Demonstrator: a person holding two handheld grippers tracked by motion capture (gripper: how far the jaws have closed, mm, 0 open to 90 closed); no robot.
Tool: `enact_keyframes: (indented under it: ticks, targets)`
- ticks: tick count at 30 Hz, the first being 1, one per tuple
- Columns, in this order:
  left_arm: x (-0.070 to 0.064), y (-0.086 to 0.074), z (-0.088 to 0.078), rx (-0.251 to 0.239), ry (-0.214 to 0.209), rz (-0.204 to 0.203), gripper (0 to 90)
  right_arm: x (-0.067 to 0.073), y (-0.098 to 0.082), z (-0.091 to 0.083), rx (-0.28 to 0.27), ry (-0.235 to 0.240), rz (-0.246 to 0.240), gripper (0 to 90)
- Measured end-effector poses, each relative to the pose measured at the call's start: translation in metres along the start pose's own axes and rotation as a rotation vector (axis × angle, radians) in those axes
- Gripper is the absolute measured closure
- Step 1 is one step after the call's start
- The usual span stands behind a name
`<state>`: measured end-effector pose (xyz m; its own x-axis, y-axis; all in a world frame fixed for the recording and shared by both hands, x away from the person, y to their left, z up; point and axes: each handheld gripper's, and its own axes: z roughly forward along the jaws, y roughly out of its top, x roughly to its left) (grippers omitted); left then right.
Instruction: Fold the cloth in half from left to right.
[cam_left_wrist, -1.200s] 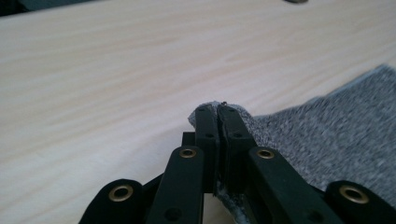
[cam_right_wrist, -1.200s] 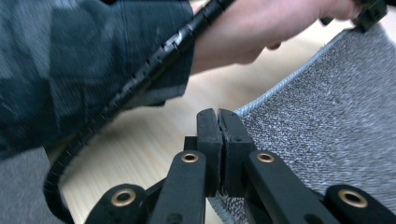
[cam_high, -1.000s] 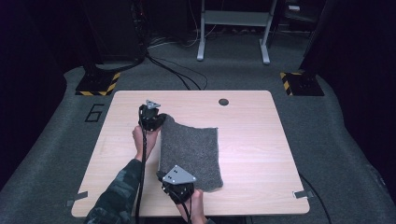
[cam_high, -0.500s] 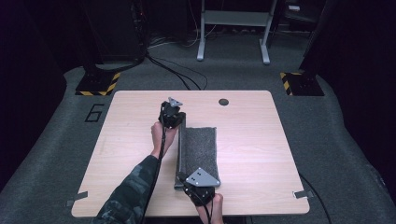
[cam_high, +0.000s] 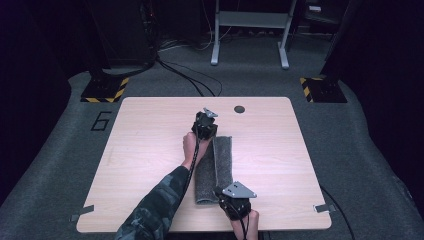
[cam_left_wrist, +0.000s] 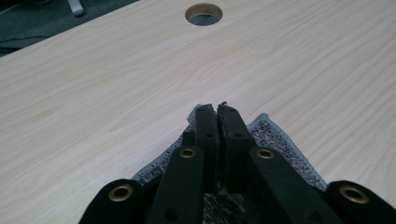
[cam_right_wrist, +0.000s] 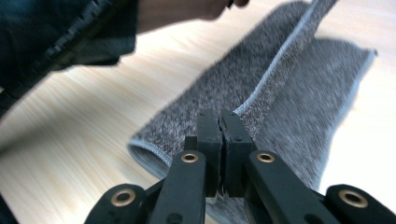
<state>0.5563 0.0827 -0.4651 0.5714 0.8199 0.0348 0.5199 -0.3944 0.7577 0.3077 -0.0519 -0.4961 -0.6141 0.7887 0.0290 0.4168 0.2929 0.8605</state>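
A grey towel (cam_high: 222, 161) lies lengthwise at the middle of the wooden table (cam_high: 145, 145), folded over on itself into a narrow strip. My left gripper (cam_high: 212, 131) is at the towel's far end, shut on its edge. In the left gripper view the jaws (cam_left_wrist: 217, 110) meet on the towel's corner (cam_left_wrist: 281, 145). My right gripper (cam_high: 223, 193) is at the near end, shut on the towel's lifted edge. The right gripper view shows the pinched edge (cam_right_wrist: 219, 116) running away as a raised fold across the towel (cam_right_wrist: 299, 107).
A round hole (cam_high: 239, 108) sits in the table near its far edge, just beyond the left gripper. The person's camouflage sleeve (cam_high: 160, 205) crosses the table's near left part. Cables and a metal stand's legs lie on the grey floor behind the table.
Both grippers have moved to the right, carrying the towel's left edge over with them. The towel, spread wide a second ago, is now a narrow folded strip.
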Motion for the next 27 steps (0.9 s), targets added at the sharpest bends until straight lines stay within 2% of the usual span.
enact_keyframes:
  ticks: [3, 7, 8, 9, 10, 12, 15, 16, 17, 18, 19, 20, 21, 25, 27]
  targets:
    - [-0.005, 0.0, 0.008, 0.005, -0.002, -0.002, 87.1, -0.006, -0.005, 0.0, 0.018, -0.014, 0.015, 87.9]
    - [-0.009, 0.002, 0.015, 0.01, -0.028, -0.007, 85.6, -0.011, -0.008, -0.002, 0.021, -0.025, 0.026, 87.4]
    - [-0.01, 0.002, 0.016, 0.006, -0.043, -0.01, 82.0, -0.012, -0.009, -0.002, 0.03, -0.027, 0.029, 87.2]
    - [-0.01, 0.002, 0.016, 0.006, -0.043, -0.01, 66.8, -0.014, -0.012, -0.003, 0.035, -0.041, 0.035, 86.8]
    - [-0.01, 0.002, 0.015, 0.018, -0.062, -0.016, 60.4, -0.015, -0.013, -0.004, 0.039, -0.041, 0.039, 86.4]
    - [-0.007, 0.002, 0.01, 0.012, -0.081, -0.034, 46.7, -0.019, -0.018, -0.006, 0.055, -0.052, 0.046, 84.6]
    - [-0.003, 0.002, 0.003, 0.013, -0.094, -0.042, 36.9, -0.022, -0.023, -0.009, 0.08, -0.057, 0.046, 81.3]
    - [0.002, 0.0, -0.005, 0.004, -0.09, -0.048, 34.1, -0.026, -0.027, -0.014, 0.088, -0.069, 0.057, 76.2]
    - [0.002, 0.0, -0.005, 0.004, -0.09, -0.048, 33.4, -0.028, -0.027, -0.018, 0.087, -0.073, 0.064, 73.2]
    - [0.004, -0.002, -0.009, -0.001, -0.09, -0.052, 33.4, -0.028, -0.027, -0.018, 0.087, -0.073, 0.064, 73.2]
    - [0.011, -0.007, -0.016, -0.001, -0.091, -0.05, 30.5, -0.034, -0.025, -0.024, 0.067, -0.08, 0.089, 62.3]
    - [0.013, -0.011, -0.019, 0.0, -0.085, -0.053, 30.5, -0.036, -0.023, -0.026, 0.062, -0.081, 0.098, 58.8]
    - [0.017, -0.014, -0.022, 0.015, -0.083, -0.04, 29.5, -0.04, -0.02, -0.026, 0.058, -0.079, 0.1, 55.4]
    - [0.024, -0.032, -0.029, 0.043, -0.078, -0.047, 23.8, -0.051, 0.0, -0.015, 0.061, -0.068, 0.091, 38.3]
    - [0.025, -0.042, -0.031, 0.059, -0.079, -0.05, 21.9, -0.058, 0.008, 0.0, 0.097, -0.055, 0.084, 32.3]
